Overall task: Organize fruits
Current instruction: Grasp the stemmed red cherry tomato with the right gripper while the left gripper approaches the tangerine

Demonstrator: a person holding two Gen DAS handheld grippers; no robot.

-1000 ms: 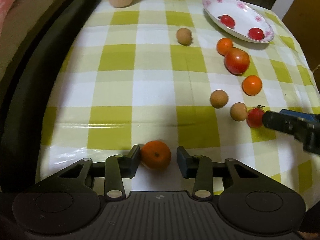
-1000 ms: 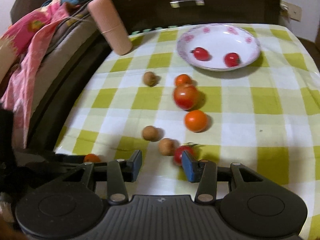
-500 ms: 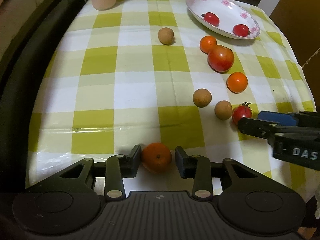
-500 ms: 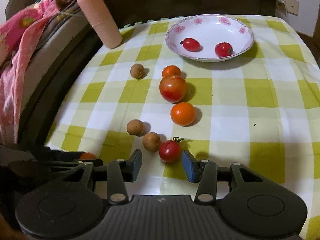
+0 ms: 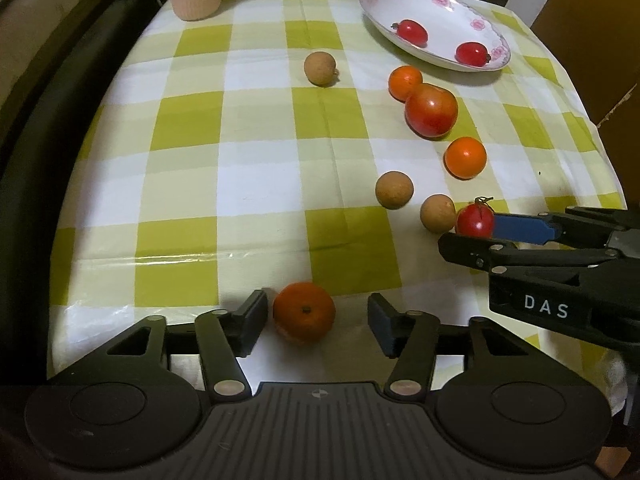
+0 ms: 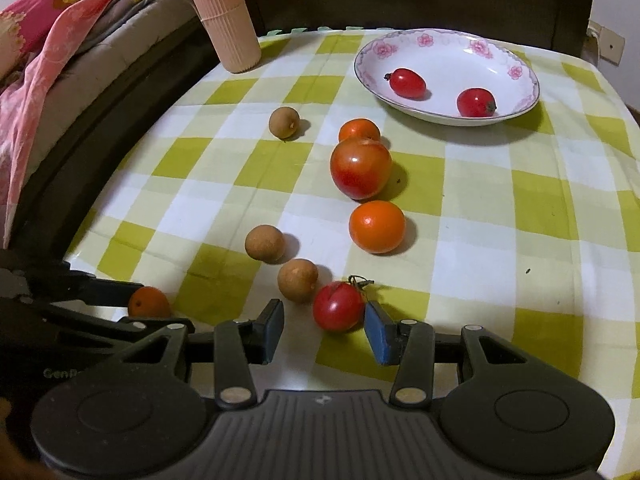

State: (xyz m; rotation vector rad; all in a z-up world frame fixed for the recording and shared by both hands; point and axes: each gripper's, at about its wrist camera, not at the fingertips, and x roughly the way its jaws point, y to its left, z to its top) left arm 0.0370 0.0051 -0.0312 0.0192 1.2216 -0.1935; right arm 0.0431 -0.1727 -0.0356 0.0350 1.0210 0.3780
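Tangerine sits near the table edge between the spread left gripper. Right gripper, spread, brackets a cherry tomato; only its view shows bedding.

right gripper: advanced, jaws now flanking stemmed cherry tomato | left gripper: jaws widened around mandarin

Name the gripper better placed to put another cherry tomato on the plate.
Right. The right gripper has open jaws flanking the stemmed cherry tomato, nearer the plate. The left gripper brackets a mandarin.
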